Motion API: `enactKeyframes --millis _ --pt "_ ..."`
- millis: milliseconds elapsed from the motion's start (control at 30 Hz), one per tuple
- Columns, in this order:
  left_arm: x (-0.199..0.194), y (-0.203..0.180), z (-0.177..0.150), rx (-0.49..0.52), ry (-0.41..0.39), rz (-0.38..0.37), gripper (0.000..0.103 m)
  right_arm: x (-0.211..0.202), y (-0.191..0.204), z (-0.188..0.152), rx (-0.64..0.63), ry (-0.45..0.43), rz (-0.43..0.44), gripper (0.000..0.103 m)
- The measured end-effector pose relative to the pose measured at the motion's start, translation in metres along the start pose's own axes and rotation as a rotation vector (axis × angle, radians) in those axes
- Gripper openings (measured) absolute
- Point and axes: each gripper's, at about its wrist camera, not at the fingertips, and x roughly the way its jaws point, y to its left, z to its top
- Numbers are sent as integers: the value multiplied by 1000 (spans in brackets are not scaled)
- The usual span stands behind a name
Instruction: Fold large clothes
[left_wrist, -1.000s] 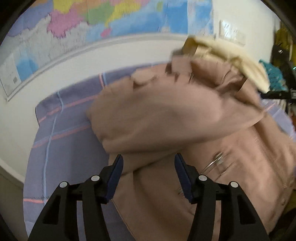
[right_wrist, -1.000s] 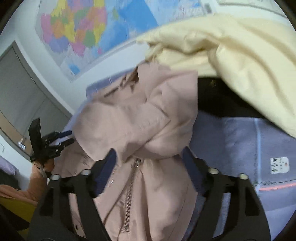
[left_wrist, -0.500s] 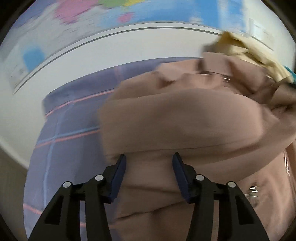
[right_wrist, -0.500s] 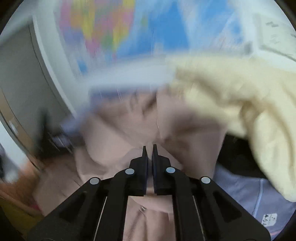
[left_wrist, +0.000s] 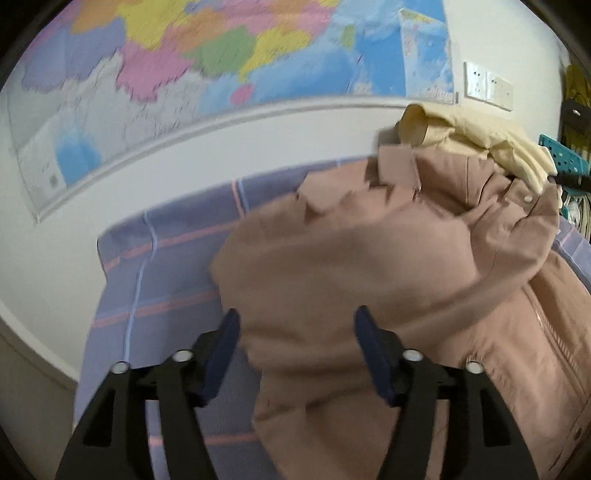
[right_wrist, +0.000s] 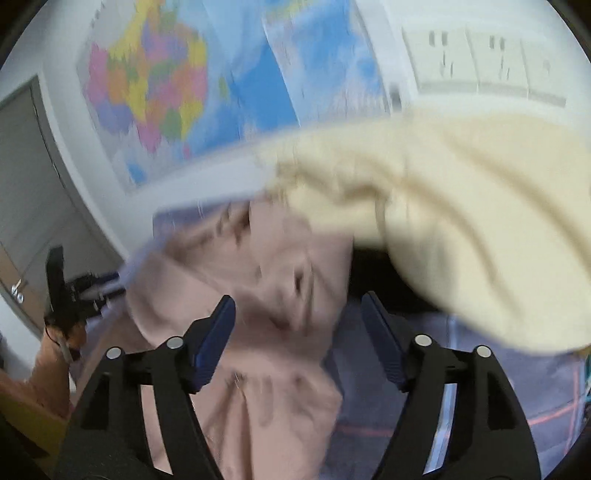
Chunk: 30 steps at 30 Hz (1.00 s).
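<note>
A dusty-pink zip jacket (left_wrist: 369, 266) lies bunched on a lilac checked bed sheet (left_wrist: 166, 266), its folded sleeve lying across the body. My left gripper (left_wrist: 295, 332) hovers over the sleeve's near edge; its jaws are opening and the blue pads (left_wrist: 225, 347) stand clear of the cloth. In the right wrist view the same pink jacket (right_wrist: 266, 295) sits below my right gripper (right_wrist: 297, 317), whose jaws are opening wide with nothing pressed between them. The left gripper (right_wrist: 66, 295) shows small at the far left there.
A cream-yellow garment (right_wrist: 461, 221) is heaped at the jacket's far right, and shows as the cream garment (left_wrist: 480, 136) by the wall. A wall map (left_wrist: 221, 55) and sockets (right_wrist: 480, 62) hang above the bed. A teal rack (left_wrist: 565, 162) stands at the right edge.
The right gripper snapped shut half a second ago and now stands wide open again, higher and tilted up. The left gripper's jaws have widened and it has pulled back from the sleeve.
</note>
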Motion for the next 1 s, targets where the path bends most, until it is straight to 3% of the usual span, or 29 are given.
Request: enactKeyframes --millis 133,300,400,533,567,633,667,700,833,933,967,1000 --pt "24 -23 26 76 47 -32 71 16 38 18 -141 19 39 78" --pt "56 -42 27 134 108 -53 73 100 99 4 -351 254 39 74" --pt "65 -40 18 109 136 -30 73 148 118 -7 -416 351 30 71" --pt "61 -25 3 26 143 -10 73 190 131 -19 -473 416 21 69" --pt "58 -22 -1 13 136 -2 73 197 133 -19 -492 421 18 66" --pt "53 -17 -7 -8 127 8 73 201 138 -20 -520 425 47 35" --pt "50 -14 -9 -29 125 4 73 202 141 -19 -524 436 78 12" --pt "49 -11 -10 -43 122 0 73 201 144 -19 -546 429 62 3" --pt "41 -6 -8 -82 88 21 73 195 152 8 -554 328 17 3" --pt "38 -8 -4 -84 65 1 73 195 158 19 -573 235 -69 3" --pt "40 -11 -4 -75 74 -4 74 199 157 17 -578 237 -80 9" --pt "44 -14 -4 -61 95 -6 74 210 155 13 -557 296 -73 20"
